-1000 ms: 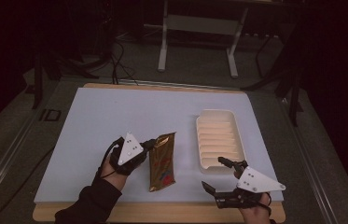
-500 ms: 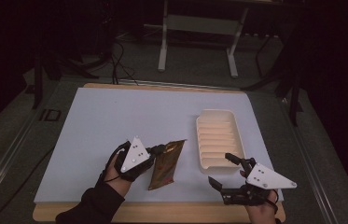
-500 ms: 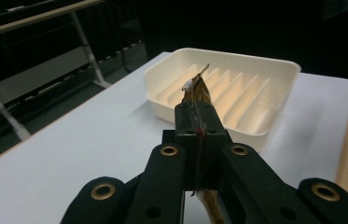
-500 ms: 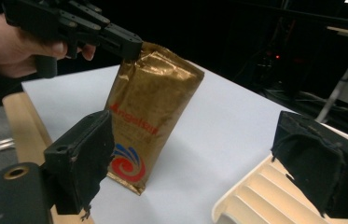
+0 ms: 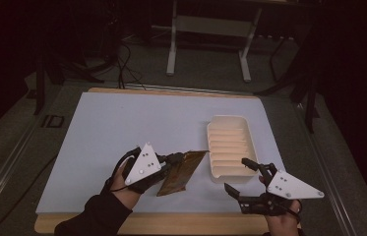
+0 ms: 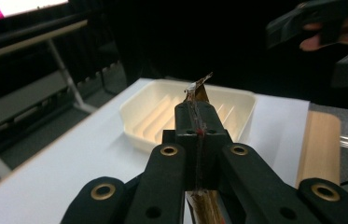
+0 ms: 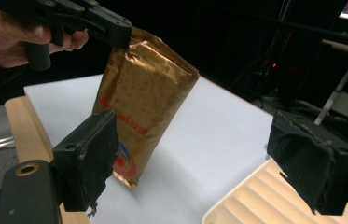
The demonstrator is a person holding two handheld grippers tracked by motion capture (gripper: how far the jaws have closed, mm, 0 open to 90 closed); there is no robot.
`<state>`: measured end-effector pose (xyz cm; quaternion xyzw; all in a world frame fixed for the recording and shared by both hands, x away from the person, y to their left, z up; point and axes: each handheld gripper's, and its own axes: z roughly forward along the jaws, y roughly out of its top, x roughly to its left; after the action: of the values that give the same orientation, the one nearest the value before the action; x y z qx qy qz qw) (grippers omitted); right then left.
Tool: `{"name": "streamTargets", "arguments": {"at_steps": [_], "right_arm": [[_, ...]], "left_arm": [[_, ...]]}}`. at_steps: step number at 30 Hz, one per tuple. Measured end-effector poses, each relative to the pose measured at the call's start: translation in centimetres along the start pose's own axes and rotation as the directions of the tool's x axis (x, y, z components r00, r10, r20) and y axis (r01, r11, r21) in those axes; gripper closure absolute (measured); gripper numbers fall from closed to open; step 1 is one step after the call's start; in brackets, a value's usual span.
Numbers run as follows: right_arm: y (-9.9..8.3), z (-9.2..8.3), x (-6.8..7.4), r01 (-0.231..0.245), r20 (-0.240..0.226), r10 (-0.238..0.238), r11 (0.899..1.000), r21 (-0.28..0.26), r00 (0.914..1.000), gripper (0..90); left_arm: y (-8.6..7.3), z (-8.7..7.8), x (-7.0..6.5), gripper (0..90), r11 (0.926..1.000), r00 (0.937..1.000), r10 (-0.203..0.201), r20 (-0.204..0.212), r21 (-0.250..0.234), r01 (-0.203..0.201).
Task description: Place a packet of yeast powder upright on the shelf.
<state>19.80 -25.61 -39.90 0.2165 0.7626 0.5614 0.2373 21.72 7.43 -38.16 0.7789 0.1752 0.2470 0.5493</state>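
Gold packet point(image 5: 181, 169) hangs pinched in the raised left tool point(image 5: 175, 158) (right tool point(image 5: 235, 177) gaping, empty, just narrowing).

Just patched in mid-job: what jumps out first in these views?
The gold foil packet stands out first, hanging by its top edge from the shut left tool above the white table cover. To its right sits an empty cream ridged tray. The right tool waits open near the table's front edge, holding nothing.
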Motion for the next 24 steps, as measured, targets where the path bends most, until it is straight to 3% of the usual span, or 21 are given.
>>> {"name": "streamTargets", "arguments": {"at_steps": [2,6,11,16,18,21,24], "right_arm": [[0.1,-0.1,0.0,0.001,-0.026,-0.001,1.0,-0.009,0.9996,17.3],[0.7,0.1,-0.4,0.049,-0.022,-0.049,0.999,0.009,0.9986,14.5],[1.3,0.7,-1.2,0.032,-0.062,-0.032,0.999,0.0,0.9976,13.0],[1.7,1.9,-1.3,0.027,-0.114,-0.021,0.998,0.051,0.9932,10.5],[1.8,2.4,-1.3,0.027,-0.164,-0.017,0.998,0.06,0.9862,9.7],[1.9,3.6,-1.0,0.032,-0.197,-0.015,0.996,0.084,0.9803,9.8],[1.9,4.8,-1.2,0.018,-0.253,0.006,0.996,0.091,0.9675,9.8]], "left_arm": [[0.7,-0.2,-0.3,90.0,0.9996,0.9998,0.004,0.017,-0.029,-0.004],[1.5,-0.4,-0.2,90.0,0.999,0.9994,0.006,0.035,-0.044,-0.004],[1.6,-0.6,-0.4,90.0,0.9991,0.9991,0.003,0.043,-0.042,-0.001],[1.5,-1.0,-0.2,90.0,0.9986,0.9989,0.004,0.048,-0.053,-0.001],[1.5,-1.1,-0.1,90.0,0.9986,0.9983,0.007,0.058,-0.053,-0.004],[1.3,-1.1,-0.2,90.0,0.9988,0.9975,0.001,0.071,-0.049,0.003],[1.0,-1.1,-0.3,90.0,0.9975,0.9954,-0.008,0.095,-0.069,0.015]]}}
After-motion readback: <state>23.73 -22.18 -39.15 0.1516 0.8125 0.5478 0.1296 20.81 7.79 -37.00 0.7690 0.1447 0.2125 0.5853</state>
